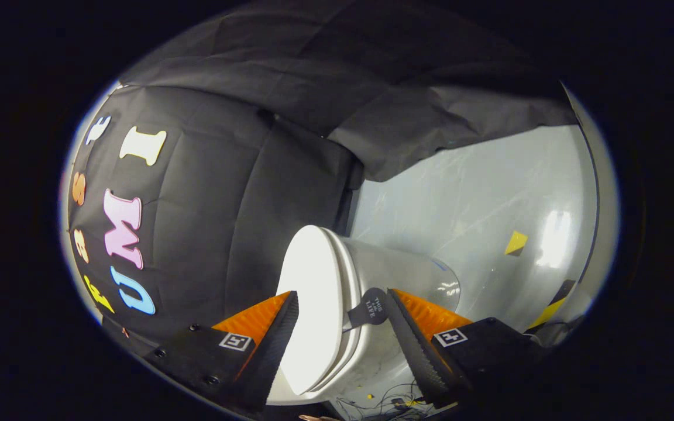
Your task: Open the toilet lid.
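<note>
Toilet lid: glossy white oval plastic toilet lid (312, 304), dark lift tab (370, 308) at 3 o'clock.
Hand-held gripper: hand-held gripper (343, 304) released, fingers straddling lid's edge and tab.

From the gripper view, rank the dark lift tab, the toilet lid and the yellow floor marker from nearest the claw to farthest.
The claw is open.
1. Dark lift tab: between the fingers, close beside one of them, sticking out from the lid's edge.
2. Toilet lid: between the fingers and reaching just beyond them, closed on the toilet.
3. Yellow floor marker: well beyond the toilet, on the pale floor.

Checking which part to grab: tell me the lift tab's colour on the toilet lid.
Dark grey tab, against the white lid, seen in the gripper view.
</note>
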A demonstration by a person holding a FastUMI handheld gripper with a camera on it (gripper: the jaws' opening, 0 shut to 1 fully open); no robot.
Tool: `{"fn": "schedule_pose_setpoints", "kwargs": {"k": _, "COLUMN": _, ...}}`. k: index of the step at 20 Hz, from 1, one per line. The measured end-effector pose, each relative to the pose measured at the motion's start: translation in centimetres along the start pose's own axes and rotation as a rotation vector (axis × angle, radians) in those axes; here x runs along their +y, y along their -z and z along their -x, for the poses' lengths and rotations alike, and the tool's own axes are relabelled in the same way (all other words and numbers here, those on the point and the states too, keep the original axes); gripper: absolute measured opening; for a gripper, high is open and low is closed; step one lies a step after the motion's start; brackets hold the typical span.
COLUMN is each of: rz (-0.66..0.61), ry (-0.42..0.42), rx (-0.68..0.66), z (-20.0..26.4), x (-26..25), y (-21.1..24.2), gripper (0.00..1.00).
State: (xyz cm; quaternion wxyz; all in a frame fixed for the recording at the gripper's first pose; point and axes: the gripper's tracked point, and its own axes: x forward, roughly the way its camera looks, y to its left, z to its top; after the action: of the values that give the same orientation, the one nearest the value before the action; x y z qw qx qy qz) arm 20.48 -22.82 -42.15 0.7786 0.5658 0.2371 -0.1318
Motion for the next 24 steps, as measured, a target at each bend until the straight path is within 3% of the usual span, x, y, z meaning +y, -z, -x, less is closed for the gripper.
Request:
{"fn": "schedule_pose_setpoints", "kwargs": {"k": 2, "rz": -0.026, "ry": -0.012, "rx": 0.029, "z": -1.2, "x": -0.8, "y": 0.8, "gripper": 0.97}}
{"fn": "schedule_pose_setpoints", "kwargs": {"k": 3, "rz": -0.041, "ry": -0.019, "rx": 0.038, "z": -1.8, "x": -1.2, "y": 1.0, "gripper": 0.88}}
{"fn": "schedule_pose_setpoints", "kwargs": {"k": 5, "rz": -0.075, "ry": -0.033, "rx": 0.045, "z": -2.8, "x": -1.0, "y": 1.0, "gripper": 0.87}}
{"fn": "schedule_pose_setpoints", "kwargs": {"k": 7, "rz": -0.094, "ry": -0.008, "rx": 0.047, "z": -3.9, "x": -2.1, "y": 1.2, "gripper": 0.72}}
{"fn": "schedule_pose_setpoints", "kwargs": {"k": 10, "rz": -0.133, "ry": -0.012, "rx": 0.055, "z": -4.3, "x": -2.9, "y": 1.1, "gripper": 0.39}}
{"fn": "schedule_pose_setpoints", "kwargs": {"k": 11, "rz": -0.139, "ry": -0.021, "rx": 0.053, "z": -4.4, "x": -2.9, "y": 1.2, "gripper": 0.21}}
{"fn": "schedule_pose_setpoints", "kwargs": {"k": 17, "rz": -0.196, "ry": -0.113, "rx": 0.050, "z": -4.4, "x": -2.3, "y": 1.2, "gripper": 0.23}}
{"fn": "schedule_pose_setpoints", "kwargs": {"k": 18, "rz": -0.221, "ry": -0.089, "rx": 0.034, "z": -5.4, "x": -2.6, "y": 0.7, "gripper": 0.23}}
{"fn": "schedule_pose_setpoints", "kwargs": {"k": 19, "rz": -0.217, "ry": -0.106, "rx": 0.039, "z": -5.2, "x": -2.5, "y": 1.3, "gripper": 0.05}}
{"fn": "schedule_pose_setpoints", "kwargs": {"k": 24, "rz": -0.140, "ry": -0.096, "rx": 0.035, "z": -4.7, "x": -1.9, "y": 1.4, "gripper": 0.05}}
